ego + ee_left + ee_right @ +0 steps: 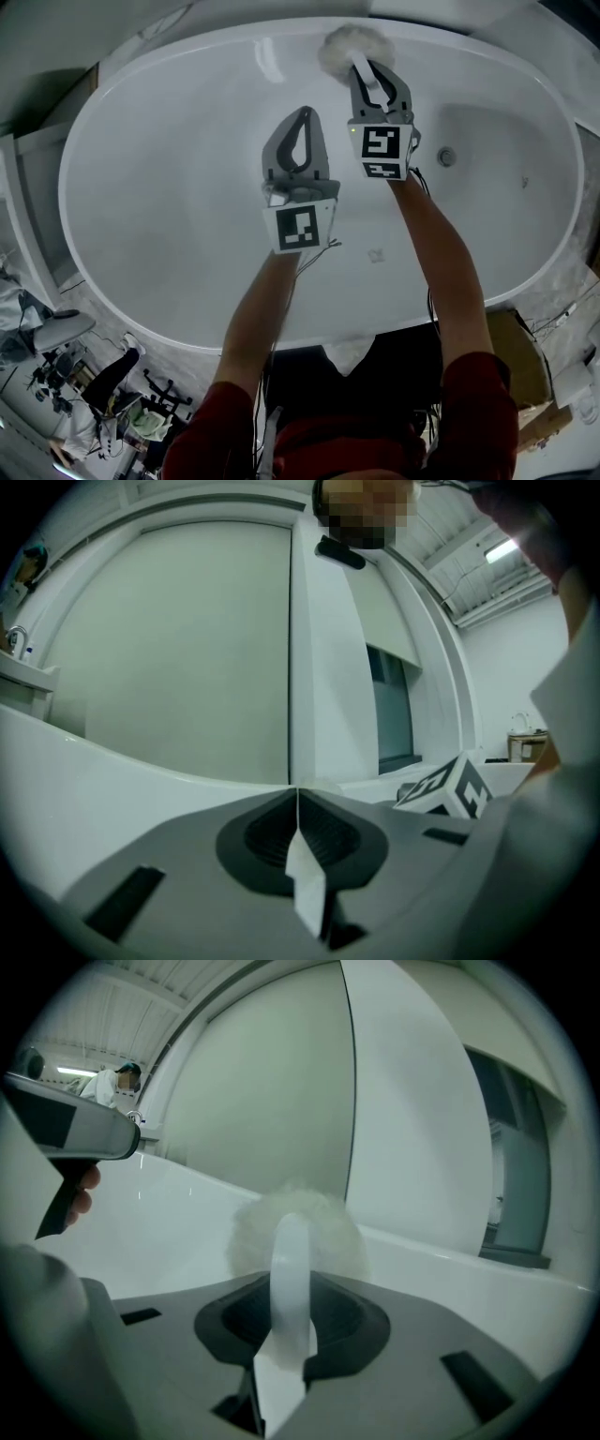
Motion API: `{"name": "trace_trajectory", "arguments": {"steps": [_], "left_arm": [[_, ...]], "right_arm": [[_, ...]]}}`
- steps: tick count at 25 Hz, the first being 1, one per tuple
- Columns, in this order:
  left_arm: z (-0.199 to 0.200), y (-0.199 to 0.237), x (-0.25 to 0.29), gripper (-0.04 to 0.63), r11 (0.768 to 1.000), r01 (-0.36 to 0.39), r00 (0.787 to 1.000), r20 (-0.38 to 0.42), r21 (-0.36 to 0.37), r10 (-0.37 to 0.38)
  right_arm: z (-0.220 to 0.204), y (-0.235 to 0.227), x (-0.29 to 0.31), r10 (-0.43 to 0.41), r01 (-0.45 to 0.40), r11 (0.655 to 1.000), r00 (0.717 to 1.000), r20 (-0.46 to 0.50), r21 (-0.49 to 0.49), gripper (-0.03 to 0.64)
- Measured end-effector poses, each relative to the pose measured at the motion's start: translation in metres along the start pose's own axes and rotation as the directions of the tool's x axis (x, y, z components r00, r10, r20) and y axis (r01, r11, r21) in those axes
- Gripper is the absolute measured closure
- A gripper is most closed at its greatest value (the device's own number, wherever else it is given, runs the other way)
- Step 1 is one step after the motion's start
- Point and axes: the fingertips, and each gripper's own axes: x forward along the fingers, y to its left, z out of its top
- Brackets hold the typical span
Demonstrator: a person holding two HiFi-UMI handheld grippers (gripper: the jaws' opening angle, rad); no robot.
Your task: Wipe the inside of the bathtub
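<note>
The white oval bathtub (159, 187) fills the head view. A fluffy white scrubbing pad (349, 44) on a white handle (367, 77) presses against the tub's far inner wall, just under the rim. My right gripper (368, 73) is shut on that handle; in the right gripper view the handle (291, 1279) runs out between the jaws to the pad (328, 1227). My left gripper (302, 114) hovers over the middle of the tub, jaws shut with nothing in them. In the left gripper view its jaws (297, 794) meet in a line above the tub rim (94, 761).
A chrome drain (447, 157) lies in the tub floor to the right. A white wall column (319, 667) rises beyond the far rim. On the floor are a black chair base (108, 380) at lower left and a cardboard box (525, 361) at the right.
</note>
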Motion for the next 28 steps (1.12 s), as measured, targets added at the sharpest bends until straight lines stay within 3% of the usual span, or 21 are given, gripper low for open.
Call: {"name": "trace_trajectory", "arguments": {"steps": [14, 22, 28], "left_arm": [[-0.024, -0.155, 0.066, 0.581, 0.992, 0.126, 0.992, -0.022, 0.004, -0.126], [-0.038, -0.223, 0.092, 0.581, 0.981, 0.195, 0.98, -0.03, 0.003, -0.195], [-0.044, -0.262, 0.103, 0.581, 0.971, 0.241, 0.97, -0.038, 0.009, -0.24]], "right_arm": [[-0.073, -0.162, -0.052, -0.084, 0.084, 0.996, 0.996, -0.016, 0.012, 0.523], [-0.115, -0.259, -0.085, -0.211, 0.214, 0.974, 0.976, -0.047, 0.078, 0.523], [-0.125, -0.293, -0.101, -0.217, 0.221, 0.969, 0.975, -0.046, 0.106, 0.523]]}}
